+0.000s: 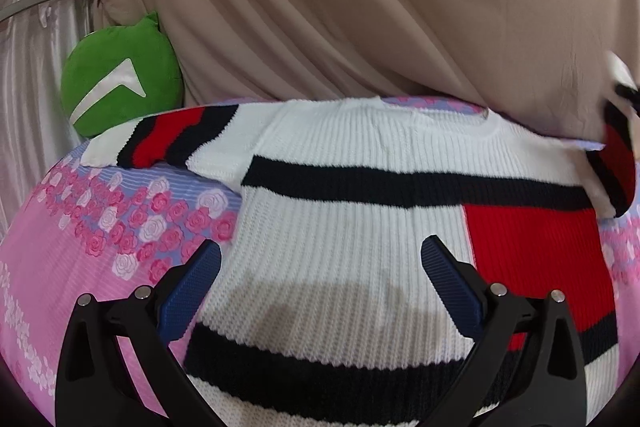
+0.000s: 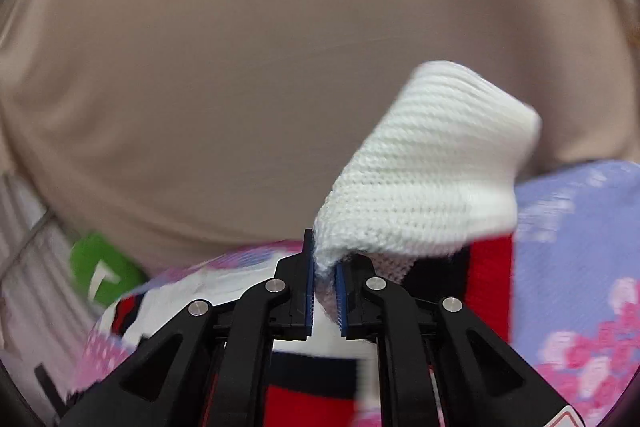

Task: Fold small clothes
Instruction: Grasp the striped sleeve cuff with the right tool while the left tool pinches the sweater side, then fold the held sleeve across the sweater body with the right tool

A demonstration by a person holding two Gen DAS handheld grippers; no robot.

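Left wrist view: my left tool (image 1: 320, 267) gapes wide over the sweater (image 1: 360, 227), laid flat on the floral bedsheet (image 1: 80, 247). My right tool (image 2: 323, 279) pinches a white sleeve cuff (image 2: 428, 163), lifted and motion-blurred; sweater hem cut off below.

My right wrist view is motion-blurred: the green plush cushion with a white chevron (image 2: 105, 273) and the pink-and-lilac rose-print bedsheet (image 2: 580, 267) smear. The white, black and red ribbed knit sweater (image 1: 360, 219) runs off the left view's bottom edge, hem unseen. Its right sleeve (image 1: 618, 163) blurs at the frame edge. My black left gripper (image 1: 320, 267) hides fabric below. The sleeve cuff (image 2: 432, 163) covers whatever lies behind it.
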